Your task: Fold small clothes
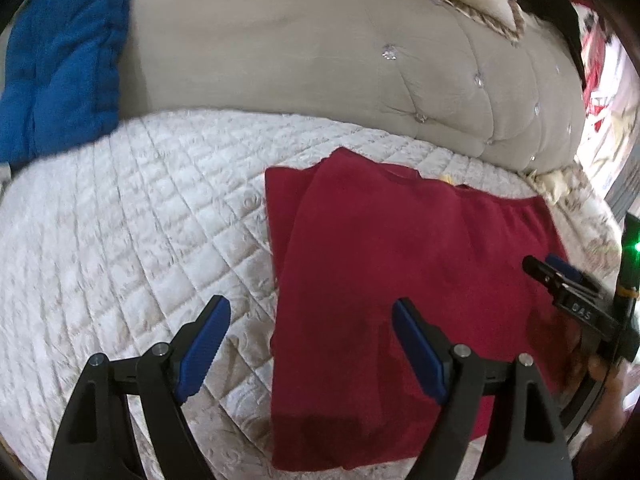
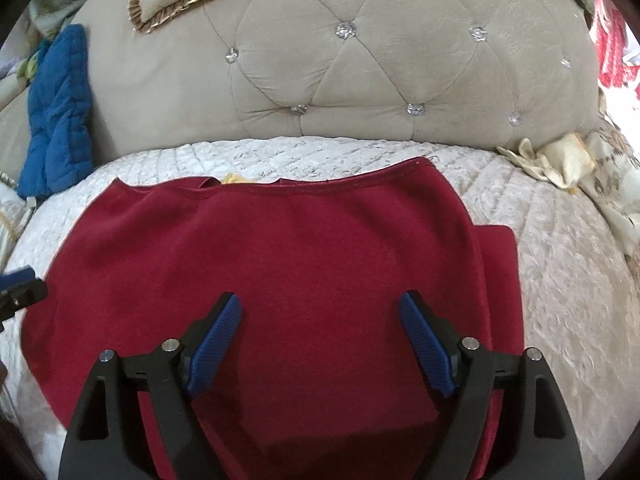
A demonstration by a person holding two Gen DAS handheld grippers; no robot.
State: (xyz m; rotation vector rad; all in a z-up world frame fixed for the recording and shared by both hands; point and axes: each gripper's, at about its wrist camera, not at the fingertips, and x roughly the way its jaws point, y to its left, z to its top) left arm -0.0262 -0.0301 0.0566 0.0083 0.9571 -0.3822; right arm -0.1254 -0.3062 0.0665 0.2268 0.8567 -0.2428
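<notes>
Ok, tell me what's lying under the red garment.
The red garment lies flat on the white quilted bedspread. A small yellow scrap peeks out at its far edge by the neckline. Anything else beneath is covered by the cloth and cannot be seen.

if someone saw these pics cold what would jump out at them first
The dark red garment stands out first, spread flat on the white quilted bedspread with its sides folded inward. Next come the blue-padded fingers of the right hand-held gripper, open above the garment's middle, and the left hand-held gripper, open over its left edge. Behind, the beige tufted headboard fills the background, with a bright blue quilted cloth leaning at its left end.
</notes>
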